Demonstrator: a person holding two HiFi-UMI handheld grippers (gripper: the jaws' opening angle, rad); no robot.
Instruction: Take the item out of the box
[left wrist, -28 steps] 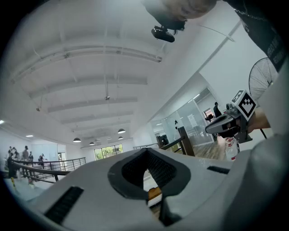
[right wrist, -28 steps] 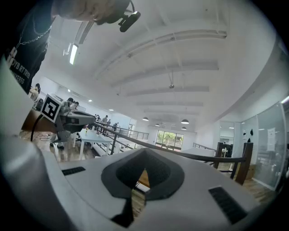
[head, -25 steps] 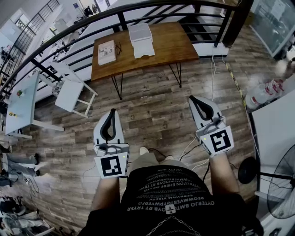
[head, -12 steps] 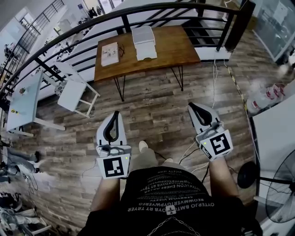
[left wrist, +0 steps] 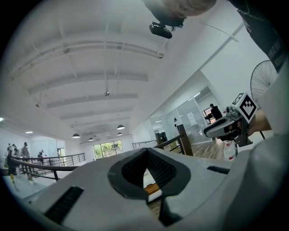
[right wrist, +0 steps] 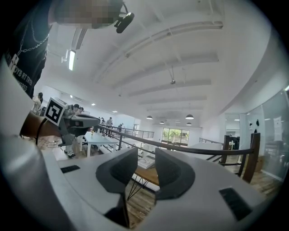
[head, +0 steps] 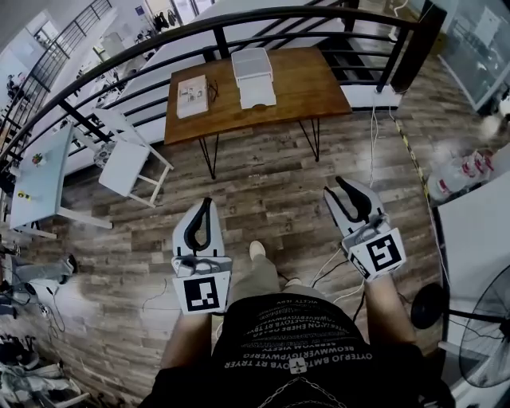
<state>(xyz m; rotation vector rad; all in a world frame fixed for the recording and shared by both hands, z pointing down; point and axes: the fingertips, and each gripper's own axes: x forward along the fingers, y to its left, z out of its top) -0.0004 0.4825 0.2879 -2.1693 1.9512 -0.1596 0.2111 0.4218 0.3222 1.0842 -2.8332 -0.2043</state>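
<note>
A white box (head: 253,65) stands on the wooden table (head: 303,80) far ahead, by the railing, with a flat pale booklet-like thing (head: 191,94) to its left. Both grippers hang level over the wood floor, well short of the table. My left gripper (head: 207,204) is shut with its tips meeting (left wrist: 145,151) and nothing in it. My right gripper (head: 343,185) is open: its jaws have just been opening, and nothing is between them (right wrist: 146,153). Through that gap I see the table (right wrist: 148,175) and the white box (right wrist: 145,161) in the distance.
A black railing (head: 239,20) curves behind the table. A white table (head: 36,171) and a white chair (head: 123,159) stand at the left. A fan (head: 486,327) and a white counter (head: 478,231) are at the right. Cables lie on the floor near my feet.
The right gripper's jaws have parted from shut to open. Both grippers sit slightly lower in the head view, and the table has shifted a little to the right.
</note>
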